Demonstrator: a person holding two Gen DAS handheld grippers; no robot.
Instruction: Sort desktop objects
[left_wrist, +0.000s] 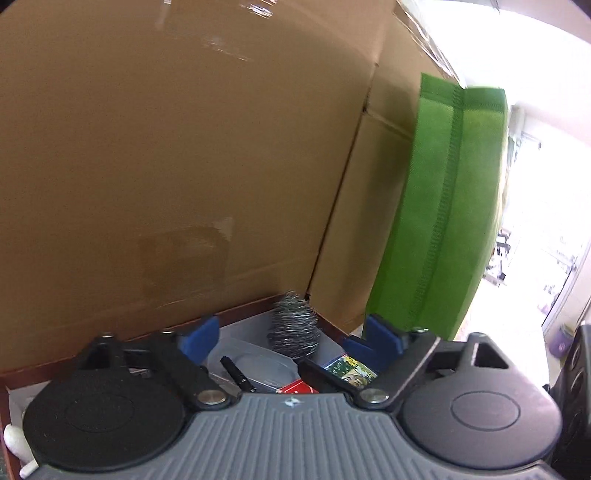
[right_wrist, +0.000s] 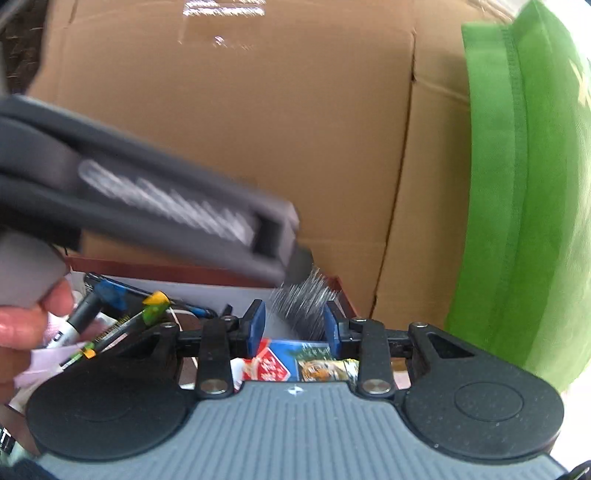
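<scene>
1. We judge a pick is being set up: our left gripper (left_wrist: 290, 341), fingers spread and empty, hovers over the desk clutter.
2. Our right gripper (right_wrist: 294, 326), fingers apart and empty, frames the steel-wool scrubber (right_wrist: 306, 301).
3. The black pen (left_wrist: 238, 376) lies flat by the clear container (left_wrist: 258, 365), long axis diagonal; next we align across it.
</scene>
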